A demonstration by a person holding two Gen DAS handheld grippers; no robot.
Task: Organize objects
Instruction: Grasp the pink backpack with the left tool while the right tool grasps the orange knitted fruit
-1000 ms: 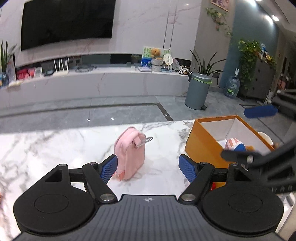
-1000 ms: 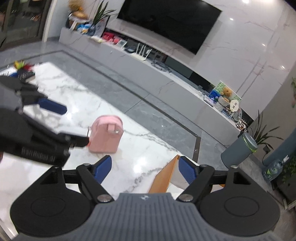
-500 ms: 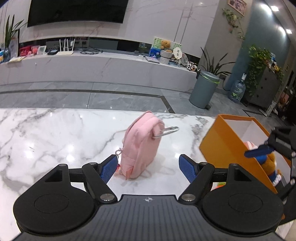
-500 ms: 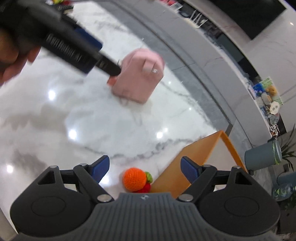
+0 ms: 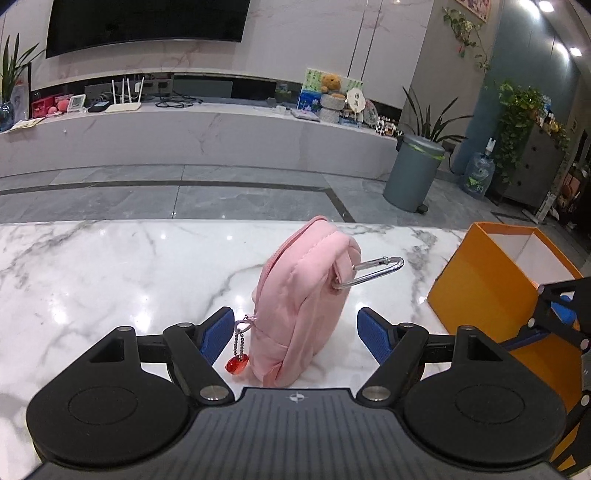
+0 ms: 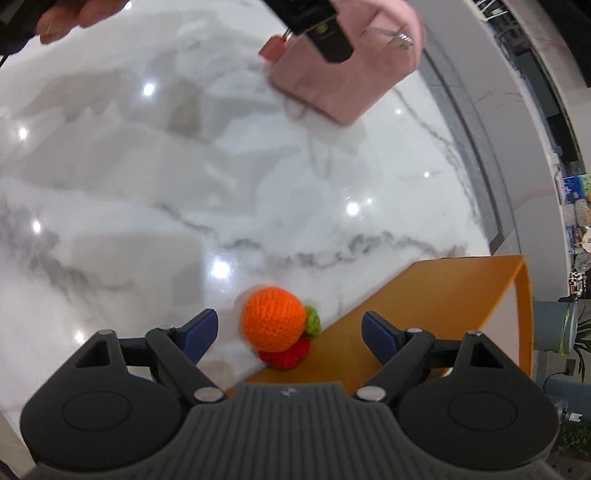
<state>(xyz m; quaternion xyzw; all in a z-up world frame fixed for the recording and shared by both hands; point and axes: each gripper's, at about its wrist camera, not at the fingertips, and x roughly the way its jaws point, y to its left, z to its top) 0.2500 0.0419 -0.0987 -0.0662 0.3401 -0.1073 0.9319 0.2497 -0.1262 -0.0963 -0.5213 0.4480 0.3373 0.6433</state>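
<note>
The left gripper (image 5: 293,334) is spread wide around the upright pink pouch (image 5: 304,299) on the marble table (image 5: 110,266), pads not touching it. The right gripper (image 6: 286,332), its jaws just opening, points down at a crocheted orange (image 6: 273,323) touching the orange box (image 6: 443,295).

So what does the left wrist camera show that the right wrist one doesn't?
Only the left wrist view shows the pouch's carabiner clearly, the red charm on its zip, the box's white inside, and the TV wall with the grey bin. Only the right wrist view shows the crocheted orange and a red piece under it, lying against the box's outer wall, plus a hand. Both show the pink pouch, the orange box and the marble table. Each gripper's jaws stand open: left gripper about the pouch, right gripper about the orange.
</note>
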